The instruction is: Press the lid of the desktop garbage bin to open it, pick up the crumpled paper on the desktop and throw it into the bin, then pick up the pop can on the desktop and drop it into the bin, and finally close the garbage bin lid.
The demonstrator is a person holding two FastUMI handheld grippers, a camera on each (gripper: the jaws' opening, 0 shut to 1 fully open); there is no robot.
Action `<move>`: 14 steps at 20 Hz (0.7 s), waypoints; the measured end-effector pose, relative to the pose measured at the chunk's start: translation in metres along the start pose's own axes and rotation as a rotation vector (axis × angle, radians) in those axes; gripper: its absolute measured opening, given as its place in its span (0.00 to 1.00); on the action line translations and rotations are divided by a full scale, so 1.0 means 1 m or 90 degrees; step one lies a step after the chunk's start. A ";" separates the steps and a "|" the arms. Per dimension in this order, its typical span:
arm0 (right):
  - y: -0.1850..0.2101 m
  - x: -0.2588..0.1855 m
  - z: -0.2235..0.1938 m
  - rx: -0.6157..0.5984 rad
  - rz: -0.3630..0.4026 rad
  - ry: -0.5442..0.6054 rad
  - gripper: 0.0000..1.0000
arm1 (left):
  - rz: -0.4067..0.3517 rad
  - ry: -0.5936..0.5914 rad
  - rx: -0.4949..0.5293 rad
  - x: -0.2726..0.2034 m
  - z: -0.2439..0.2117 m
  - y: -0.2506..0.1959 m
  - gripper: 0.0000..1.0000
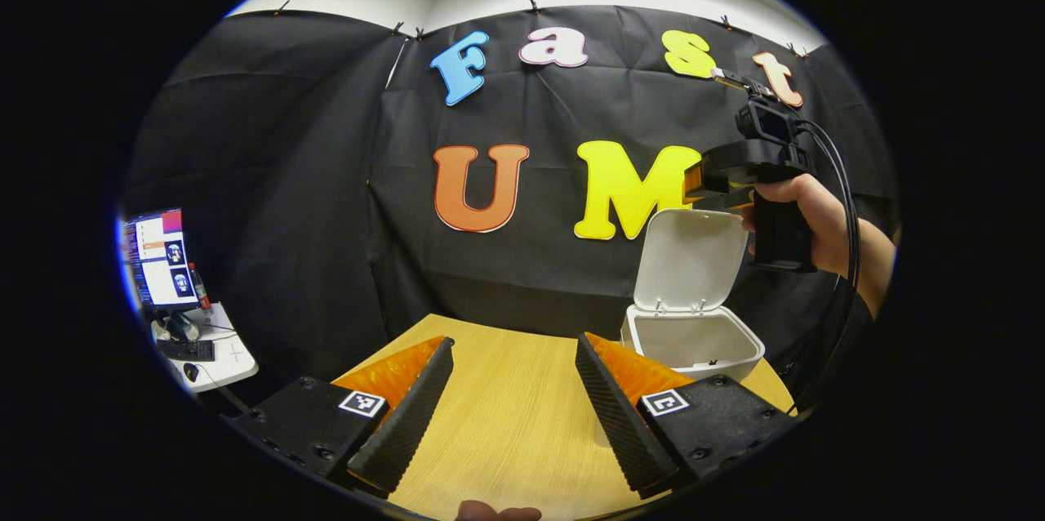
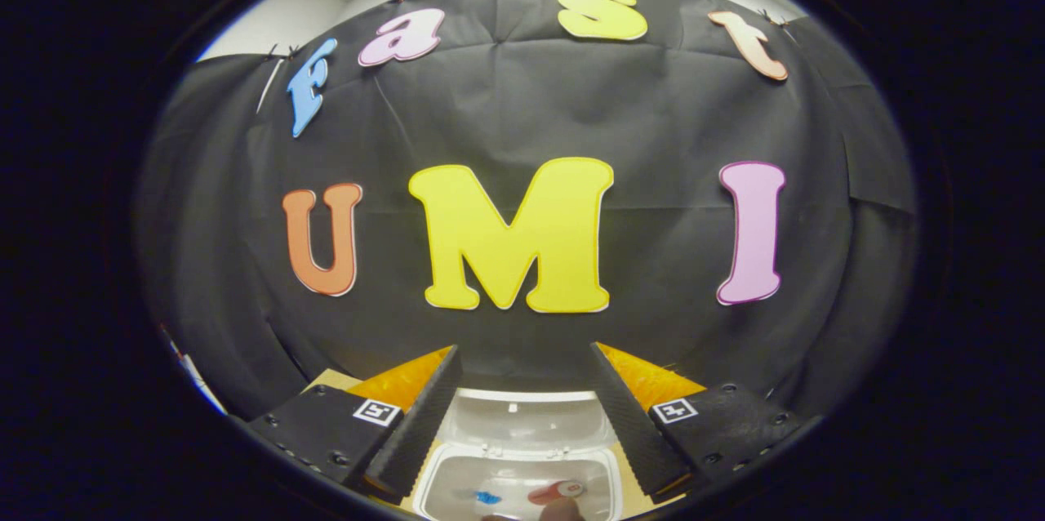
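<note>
Left gripper (image 1: 513, 411) sits spread over the bare wooden table (image 1: 506, 423) left of the white plastic bin (image 1: 692, 340), lid (image 1: 690, 260) up, while the spread right gripper (image 2: 522, 423) looks down at a red pop can (image 2: 557, 492) inside.

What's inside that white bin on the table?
Inside the open bin lies a red-and-white pop can and something blue; the bottom edge cuts off the rest.

Left gripper view: low over wooden tabletop (image 1: 506, 423), facing white plastic bin (image 1: 694, 341). Right gripper view: close above same bin (image 2: 522, 472), facing wall.
</note>
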State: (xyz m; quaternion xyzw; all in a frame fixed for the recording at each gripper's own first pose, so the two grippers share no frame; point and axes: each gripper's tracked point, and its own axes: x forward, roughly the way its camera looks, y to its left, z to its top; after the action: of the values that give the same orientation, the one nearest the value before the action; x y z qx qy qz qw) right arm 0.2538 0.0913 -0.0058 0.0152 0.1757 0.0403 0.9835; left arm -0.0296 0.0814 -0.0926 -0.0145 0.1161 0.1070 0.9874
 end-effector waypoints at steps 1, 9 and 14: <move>-0.001 0.000 -0.004 0.004 0.001 0.008 0.96 | -0.001 0.001 -0.002 0.000 0.000 -0.001 0.98; -0.009 -0.023 -0.014 0.003 0.000 0.014 0.98 | -0.023 -0.012 0.003 -0.010 0.005 -0.008 0.98; -0.013 -0.047 -0.035 0.001 0.001 0.032 0.98 | -0.034 -0.019 0.005 -0.020 0.007 -0.009 0.98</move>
State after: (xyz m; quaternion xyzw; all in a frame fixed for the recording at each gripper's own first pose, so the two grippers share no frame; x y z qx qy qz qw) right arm 0.1989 0.0749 -0.0234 0.0154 0.2007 0.0415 0.9786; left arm -0.0446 0.0690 -0.0809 -0.0119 0.1011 0.0801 0.9916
